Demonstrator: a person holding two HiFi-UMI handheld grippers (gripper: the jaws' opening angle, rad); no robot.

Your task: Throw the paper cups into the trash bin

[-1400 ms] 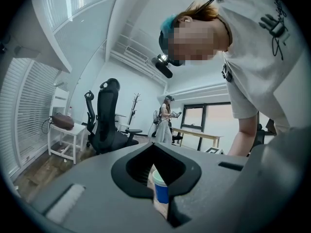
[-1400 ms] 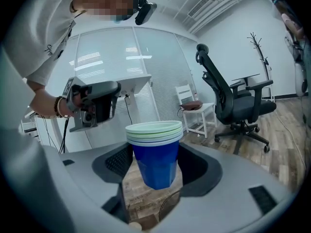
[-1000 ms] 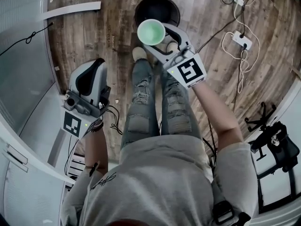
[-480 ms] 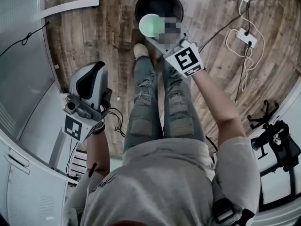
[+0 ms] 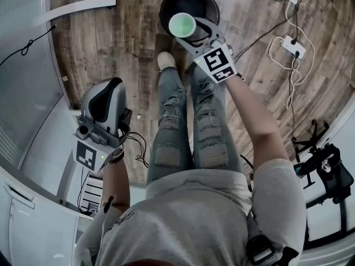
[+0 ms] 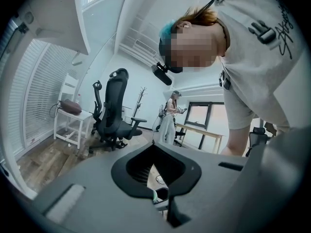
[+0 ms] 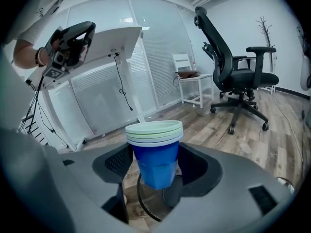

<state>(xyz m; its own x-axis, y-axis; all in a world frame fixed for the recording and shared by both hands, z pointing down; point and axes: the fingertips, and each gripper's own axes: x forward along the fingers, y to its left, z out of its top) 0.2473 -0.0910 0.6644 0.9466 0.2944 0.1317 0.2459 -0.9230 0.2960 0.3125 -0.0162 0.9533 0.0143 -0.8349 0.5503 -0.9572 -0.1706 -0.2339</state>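
Wood-plank floor with one black round trash bin just past the person's feet. The right gripper is clamped on one nested stack of paper cups, blue outside with three rims countable, held upright and mouth-up over the bin's near edge, with the bin's ring showing straight below between the jaws. The left gripper is pinched closed on nothing, well back at the person's left, so the right arm is nearer and the drop looks straight down
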